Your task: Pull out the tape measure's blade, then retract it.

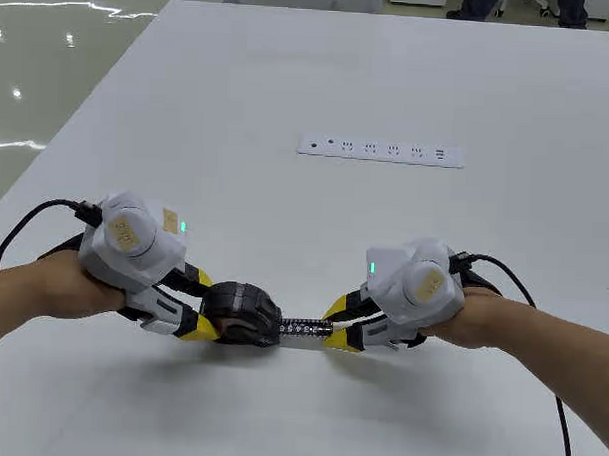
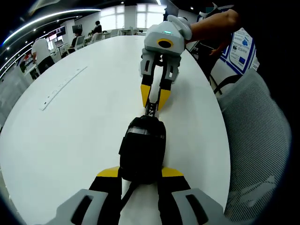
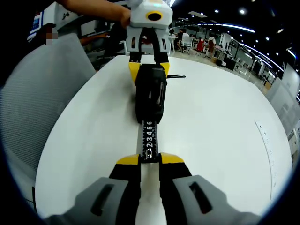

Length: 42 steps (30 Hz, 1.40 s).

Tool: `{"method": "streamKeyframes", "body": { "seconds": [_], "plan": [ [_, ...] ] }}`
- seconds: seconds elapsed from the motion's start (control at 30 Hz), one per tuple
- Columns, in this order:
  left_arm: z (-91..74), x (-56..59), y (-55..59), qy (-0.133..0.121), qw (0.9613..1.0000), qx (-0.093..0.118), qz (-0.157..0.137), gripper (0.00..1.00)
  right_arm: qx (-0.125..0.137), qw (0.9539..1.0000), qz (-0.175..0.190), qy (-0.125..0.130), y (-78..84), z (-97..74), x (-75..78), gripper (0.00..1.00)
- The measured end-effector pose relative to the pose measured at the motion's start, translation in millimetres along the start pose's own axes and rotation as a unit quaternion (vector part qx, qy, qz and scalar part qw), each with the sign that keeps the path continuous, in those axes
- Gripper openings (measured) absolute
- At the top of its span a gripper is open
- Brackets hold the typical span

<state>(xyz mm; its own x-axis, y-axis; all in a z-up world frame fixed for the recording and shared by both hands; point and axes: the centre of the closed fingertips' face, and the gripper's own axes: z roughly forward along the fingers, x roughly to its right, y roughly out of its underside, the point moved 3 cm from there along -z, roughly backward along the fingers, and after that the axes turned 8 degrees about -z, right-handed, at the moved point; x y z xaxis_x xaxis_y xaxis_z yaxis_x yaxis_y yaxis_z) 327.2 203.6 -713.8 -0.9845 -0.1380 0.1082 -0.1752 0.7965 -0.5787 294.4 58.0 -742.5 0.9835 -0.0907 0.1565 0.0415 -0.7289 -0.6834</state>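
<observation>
A black tape measure [image 1: 241,314] rests on the white table [image 1: 319,88], held in my left gripper [image 1: 204,307], whose yellow-tipped fingers are shut on the case [image 2: 142,149]. A short length of blade [image 1: 306,329] runs out to the right, with numerals up to about 6 visible [image 3: 149,138]. My right gripper [image 1: 336,324] is shut on the blade's end [image 3: 149,157], close to the case [image 3: 151,91]. In the left gripper view the right gripper [image 2: 155,97] faces me across the blade.
A white power strip [image 1: 381,151] lies flat farther back on the table. Cables trail from both grippers toward the near table edge. A grey mesh chair [image 2: 262,140] stands beside the table. People and desks fill the room behind [image 3: 197,44].
</observation>
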Motion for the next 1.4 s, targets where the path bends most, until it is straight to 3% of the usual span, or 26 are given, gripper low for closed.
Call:
{"method": "streamKeyframes", "body": {
  "seconds": [1.4],
  "plan": [
    [1.2,-1.6,-1.0,0.002,1.0000,0.000,-0.003,0.26,-0.009,1.0000,0.002,0.002,19.4,-16.0,-1.7,0.12]
  ]
}}
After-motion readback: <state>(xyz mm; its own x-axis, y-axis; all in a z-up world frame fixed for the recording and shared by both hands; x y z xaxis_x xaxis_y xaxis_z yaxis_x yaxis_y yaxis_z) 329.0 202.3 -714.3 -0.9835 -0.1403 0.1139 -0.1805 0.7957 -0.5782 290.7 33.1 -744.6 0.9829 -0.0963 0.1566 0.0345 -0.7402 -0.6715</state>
